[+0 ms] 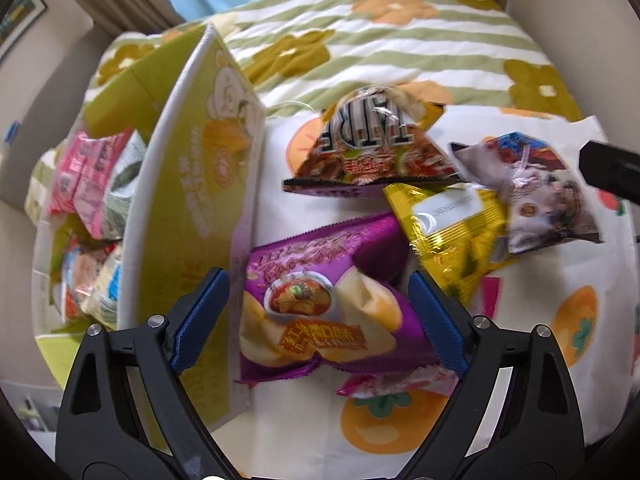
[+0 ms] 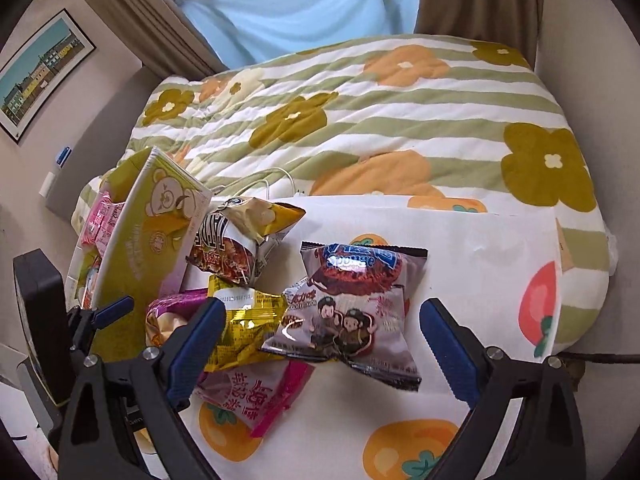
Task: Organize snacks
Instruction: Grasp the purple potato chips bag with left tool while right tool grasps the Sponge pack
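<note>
The left tongs (image 1: 316, 308) are hanging wide apart around the purple packet (image 1: 320, 300), blue pads flanking it on both sides without pinching it, so this is looking like the lineup for a grab. Just to their left the green box (image 1: 192, 216) is standing open and tilted, already carrying pink and white packets inside, which is probably why the left tongs are working beside it: a short trip in. The right tongs (image 2: 320, 344) are spread too, empty, hovering over the grey packet (image 2: 348, 320), which is lying on top of the yellow packet (image 2: 248, 320). Beyond them the brown chip bag (image 2: 236, 248) is leaning against the box, and a pink packet (image 2: 256, 396) is lying nearest, all on a persimmon-print cloth (image 2: 480, 264) spread over the bed (image 2: 360, 112).
</note>
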A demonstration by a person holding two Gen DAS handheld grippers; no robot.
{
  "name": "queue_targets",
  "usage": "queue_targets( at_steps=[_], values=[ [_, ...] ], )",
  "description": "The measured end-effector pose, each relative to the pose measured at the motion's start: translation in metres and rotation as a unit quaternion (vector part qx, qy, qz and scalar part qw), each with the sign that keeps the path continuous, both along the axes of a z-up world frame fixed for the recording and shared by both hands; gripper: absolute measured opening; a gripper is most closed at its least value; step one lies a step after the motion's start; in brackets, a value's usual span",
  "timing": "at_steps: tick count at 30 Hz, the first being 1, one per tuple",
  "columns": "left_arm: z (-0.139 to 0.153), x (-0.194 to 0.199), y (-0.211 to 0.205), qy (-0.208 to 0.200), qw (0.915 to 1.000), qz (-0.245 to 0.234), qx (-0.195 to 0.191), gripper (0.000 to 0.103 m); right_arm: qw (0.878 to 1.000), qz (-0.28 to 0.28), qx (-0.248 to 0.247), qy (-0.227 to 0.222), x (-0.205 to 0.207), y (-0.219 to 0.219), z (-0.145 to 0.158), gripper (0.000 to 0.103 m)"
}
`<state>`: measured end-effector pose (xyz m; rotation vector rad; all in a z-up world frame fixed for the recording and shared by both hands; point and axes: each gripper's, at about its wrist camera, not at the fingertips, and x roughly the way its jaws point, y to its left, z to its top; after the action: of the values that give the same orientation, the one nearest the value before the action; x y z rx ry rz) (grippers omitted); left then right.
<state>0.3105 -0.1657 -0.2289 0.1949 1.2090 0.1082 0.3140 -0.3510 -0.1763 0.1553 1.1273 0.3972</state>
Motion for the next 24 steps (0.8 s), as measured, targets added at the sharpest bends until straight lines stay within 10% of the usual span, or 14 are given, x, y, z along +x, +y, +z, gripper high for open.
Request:
queue_targets(
  at_steps=[12, 24],
  values=[
    [-0.02, -0.002, -0.019, 0.024, 0.999, -0.007, 0.039, 0.09, 0.999, 0.025, -0.017, 0.037, 0.018, 0.018, -0.024, 0.097],
    [-0.026, 0.006, 0.008, 0.028, 0.996, 0.082, -0.025, 0.088, 0.998, 0.032, -0.015, 0.044, 0.019, 0.011, -0.028, 0.097]
  ],
)
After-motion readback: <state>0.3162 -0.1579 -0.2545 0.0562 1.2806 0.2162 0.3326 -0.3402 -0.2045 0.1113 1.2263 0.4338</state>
